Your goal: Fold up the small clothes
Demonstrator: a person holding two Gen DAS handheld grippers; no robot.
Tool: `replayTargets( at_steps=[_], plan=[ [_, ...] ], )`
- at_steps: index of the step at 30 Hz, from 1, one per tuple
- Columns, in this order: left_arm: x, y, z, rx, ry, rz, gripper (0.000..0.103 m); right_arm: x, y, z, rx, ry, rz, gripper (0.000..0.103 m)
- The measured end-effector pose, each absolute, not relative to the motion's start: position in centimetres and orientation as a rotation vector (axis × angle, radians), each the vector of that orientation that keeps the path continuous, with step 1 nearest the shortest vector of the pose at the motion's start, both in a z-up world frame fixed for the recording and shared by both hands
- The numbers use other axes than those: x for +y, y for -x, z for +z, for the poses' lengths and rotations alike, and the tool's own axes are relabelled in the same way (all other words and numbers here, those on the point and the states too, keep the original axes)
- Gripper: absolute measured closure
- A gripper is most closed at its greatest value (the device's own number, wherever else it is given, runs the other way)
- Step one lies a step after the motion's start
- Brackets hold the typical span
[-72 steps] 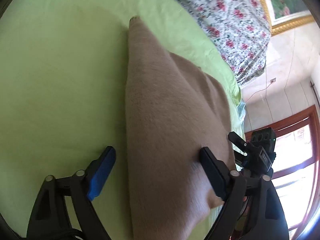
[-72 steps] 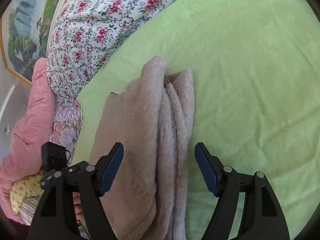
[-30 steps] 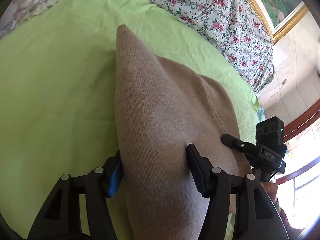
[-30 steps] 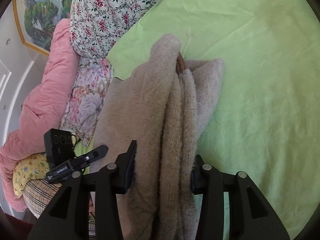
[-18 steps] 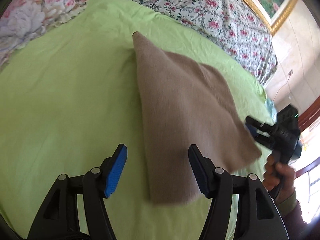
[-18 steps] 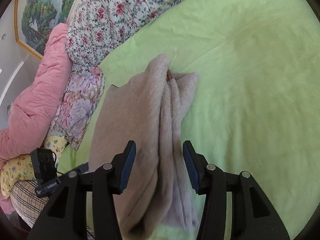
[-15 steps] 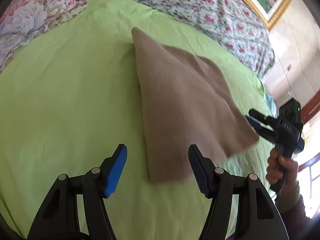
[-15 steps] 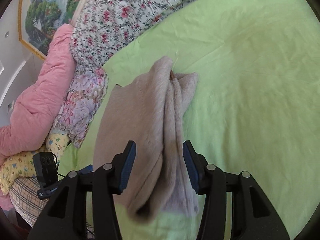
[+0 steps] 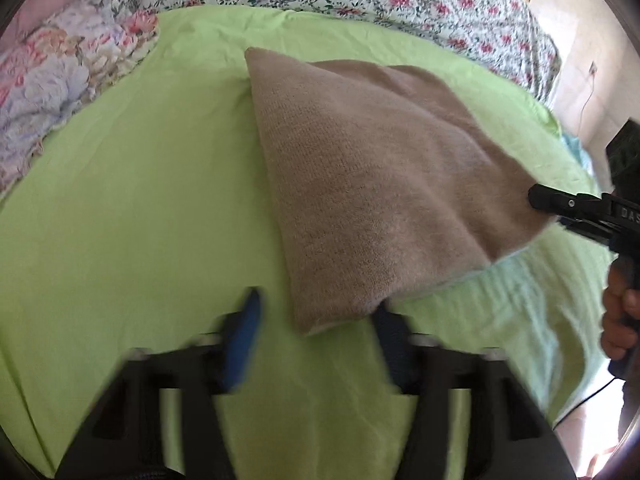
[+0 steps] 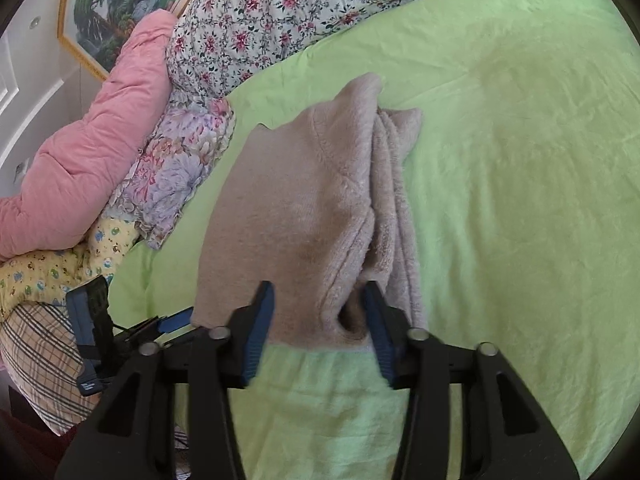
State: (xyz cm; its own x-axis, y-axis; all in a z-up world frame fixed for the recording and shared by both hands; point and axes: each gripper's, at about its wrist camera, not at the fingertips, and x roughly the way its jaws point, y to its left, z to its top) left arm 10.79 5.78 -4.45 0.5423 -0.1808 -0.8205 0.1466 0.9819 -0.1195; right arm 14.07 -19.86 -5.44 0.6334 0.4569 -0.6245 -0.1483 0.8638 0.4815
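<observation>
- Left wrist view: the tan knit garment (image 9: 372,184) lies folded on the green bed sheet (image 9: 132,200), its near corner just ahead of the left tongs (image 9: 316,344). These tongs stand spread, nothing between the fingers. The frame is smeared at the fingers, so contact with the corner cannot be confirmed.
- Left wrist view: the right tongs (image 9: 540,200) sit at the garment's far right corner; from here I cannot tell whether they pinch it.
- Risk, judged: the top layer looks loose and lofted; a careless withdrawal could drag that corner and skew the fold.
- Right wrist view: the right tongs (image 10: 316,320) are spread, straddling the garment (image 10: 304,216) near its lower hem, apparently not pinching. Bunched layers (image 10: 396,184) stack unevenly on the right side.
- Risk, judged: the bunched edge may slump open once left alone, or snag a finger (image 10: 376,320) touching it.
- Right wrist view: floral quilt (image 10: 256,32) and pink bedding (image 10: 92,152) lie well apart; no interference expected.
</observation>
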Motion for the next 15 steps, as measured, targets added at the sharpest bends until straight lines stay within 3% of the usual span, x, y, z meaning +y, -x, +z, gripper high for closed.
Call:
replayTargets(
  at_steps=[1,7,15],
  plan=[
    [5.7,-11.2,-4.6,0.985,0.040,-0.192,0.085,-19.7,-14.3,-5.5,0.829,-0.394,0.344,0.092],
    [6.3,-10.6,-4.4,0.961,0.087,-0.184,0.091,-20.4,-13.1,-3.8,0.773,-0.325,0.302,0.094],
    [6.7,-11.2,-5.5,1.006,0.124,-0.191,0.091,-21.7,-14.0,-9.3,0.864,-0.338,0.217,0.094]
  ],
)
